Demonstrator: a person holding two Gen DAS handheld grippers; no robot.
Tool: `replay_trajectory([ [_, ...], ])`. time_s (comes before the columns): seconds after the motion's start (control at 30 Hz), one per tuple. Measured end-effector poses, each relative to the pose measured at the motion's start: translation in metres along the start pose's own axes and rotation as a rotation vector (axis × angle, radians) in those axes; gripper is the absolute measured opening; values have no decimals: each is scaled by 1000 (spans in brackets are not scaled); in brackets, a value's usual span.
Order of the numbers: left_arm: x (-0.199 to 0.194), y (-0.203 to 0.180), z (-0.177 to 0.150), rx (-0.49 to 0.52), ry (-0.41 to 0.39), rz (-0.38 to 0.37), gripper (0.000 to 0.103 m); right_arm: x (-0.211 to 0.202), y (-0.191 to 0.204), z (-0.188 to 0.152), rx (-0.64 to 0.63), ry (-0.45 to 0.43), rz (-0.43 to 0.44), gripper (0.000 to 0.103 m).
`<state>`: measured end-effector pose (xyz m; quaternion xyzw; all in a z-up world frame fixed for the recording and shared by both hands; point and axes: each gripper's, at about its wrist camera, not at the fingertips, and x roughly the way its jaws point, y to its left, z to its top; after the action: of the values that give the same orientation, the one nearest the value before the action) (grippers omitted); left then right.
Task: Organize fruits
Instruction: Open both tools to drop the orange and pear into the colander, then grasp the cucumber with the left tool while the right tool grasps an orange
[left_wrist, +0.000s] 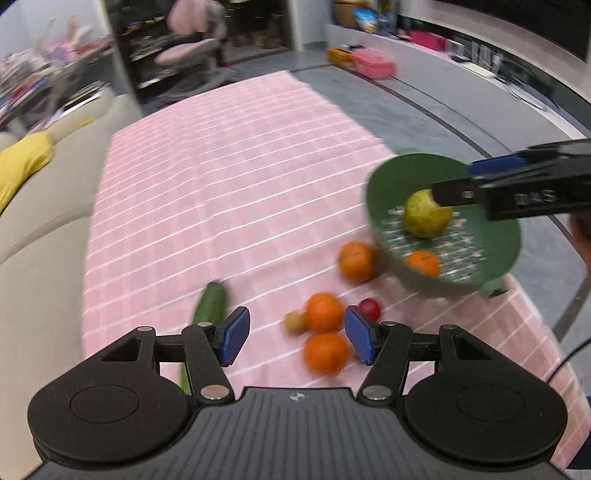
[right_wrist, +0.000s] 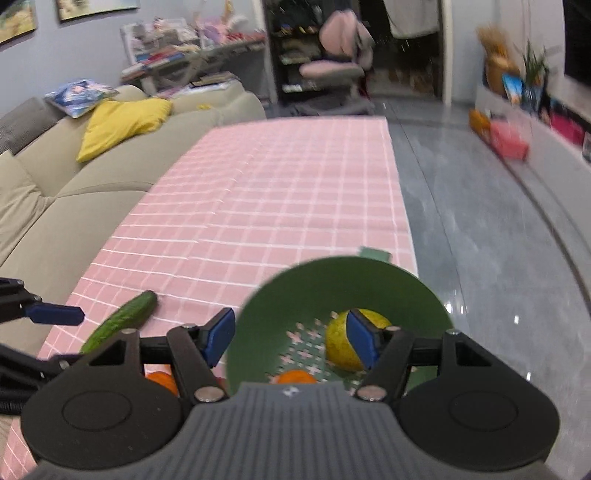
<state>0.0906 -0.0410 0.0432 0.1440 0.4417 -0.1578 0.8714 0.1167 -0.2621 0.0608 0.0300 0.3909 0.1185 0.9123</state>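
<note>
Left wrist view first: the left gripper (left_wrist: 295, 334) is seen with its jaws spread and nothing pinched between them, hovering over a loose bunch of fruit on the pink checked worktop (left_wrist: 229, 192). Two oranges (left_wrist: 324, 312) are framed between the blue pads, with a small tan fruit (left_wrist: 294, 322) just beside them, a red fruit (left_wrist: 370, 308) near the right pad, and a third orange (left_wrist: 357, 260) sitting close to the green bowl (left_wrist: 388, 177). A cucumber (left_wrist: 211, 305) is left off to the side. From the right wrist view, the right gripper (right_wrist: 291, 339) is also seen released and empty, held above the bowl, where a yellow-green pear (right_wrist: 338, 339) and a small orange (right_wrist: 295, 377) are already lying. So the sorting looks roughly partway done: two pieces are in, the rest are still out on the cloth. Next move, as a guess, would call for the left gripper to be lowered onto one of the oranges, closed gently so nothing gets rolled away, then carried over the rim.
</note>
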Motion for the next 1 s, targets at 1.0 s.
replay_trajectory([
  [1.0,69,103,-82,-238,-2,77,70,77,130,-92,-262,97,64,61],
])
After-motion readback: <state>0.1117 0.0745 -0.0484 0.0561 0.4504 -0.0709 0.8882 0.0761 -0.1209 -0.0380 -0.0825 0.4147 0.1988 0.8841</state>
